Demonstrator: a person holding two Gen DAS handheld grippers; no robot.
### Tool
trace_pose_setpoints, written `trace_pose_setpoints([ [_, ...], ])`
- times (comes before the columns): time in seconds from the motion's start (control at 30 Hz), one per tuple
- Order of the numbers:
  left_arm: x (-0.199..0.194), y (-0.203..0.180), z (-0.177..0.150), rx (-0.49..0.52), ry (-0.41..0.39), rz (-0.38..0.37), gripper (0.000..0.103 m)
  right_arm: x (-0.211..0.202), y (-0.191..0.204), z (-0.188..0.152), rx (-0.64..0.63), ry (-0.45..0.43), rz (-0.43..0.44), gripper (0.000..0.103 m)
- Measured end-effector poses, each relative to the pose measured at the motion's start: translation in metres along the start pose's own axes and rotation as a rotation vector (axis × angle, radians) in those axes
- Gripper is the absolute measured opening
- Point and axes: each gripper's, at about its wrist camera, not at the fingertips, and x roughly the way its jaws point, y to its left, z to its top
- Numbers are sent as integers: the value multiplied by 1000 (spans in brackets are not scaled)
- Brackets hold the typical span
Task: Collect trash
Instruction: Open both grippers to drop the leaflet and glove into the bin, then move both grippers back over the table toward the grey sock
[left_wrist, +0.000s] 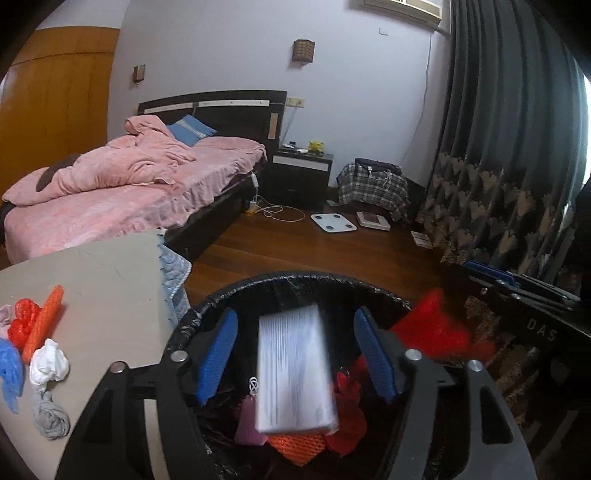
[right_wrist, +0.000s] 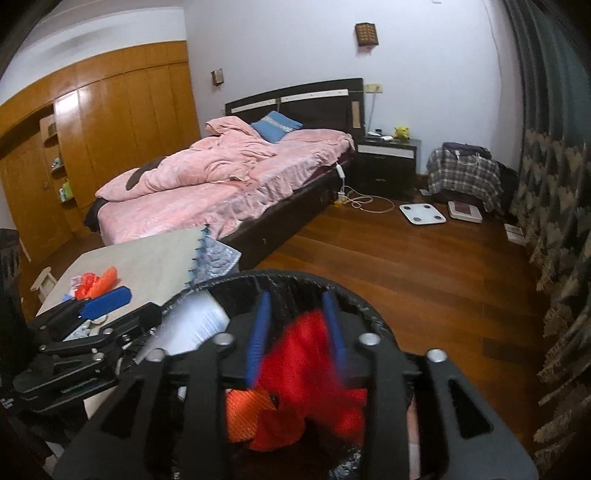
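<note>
Both grippers hang over the black-lined bin (left_wrist: 192, 317) beside the worktop (left_wrist: 110, 273). The left gripper (left_wrist: 295, 354) has its jaws apart, a blurred white packet (left_wrist: 295, 373) loose between them above the bin. The right gripper (right_wrist: 297, 336) is parted too, blurred red plastic (right_wrist: 306, 365) between its blue pads; more scraps (left_wrist: 33, 332) lie on the worktop.

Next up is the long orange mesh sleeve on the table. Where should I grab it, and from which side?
Take the orange mesh sleeve around its upper half, coming from above with the fingers across its width. It lies long and narrow on the table; its lower end sits among the red bag and white bag, so the far end looks freer.
</note>
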Motion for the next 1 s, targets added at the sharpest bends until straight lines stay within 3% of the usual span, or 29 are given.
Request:
trace_pose_setpoints([
  [0.1,-5,4,-1,-1,-4,12,73,-1,-2,-5,7,-5,-16,53],
  [0.17,-9,9,0,-5,-10,25,77,-3,-1,-7,11,-12,-32,83],
  [0.23,-18,17,0,-10,-23,51,82,-5,1,-7,16,-28,-54,95],
  [0.3,-25,25,1,-14,-32,74,89,-7,4,-8,21,-41,-61,97],
  [0.47,-50,57,-4,-43,-59,149,96,-4,21,-9,18,-36,-43,98],
  [1.0,-127,167,-42,-132,-82,413,97,26,150,-1,-112,-2,178,98],
])
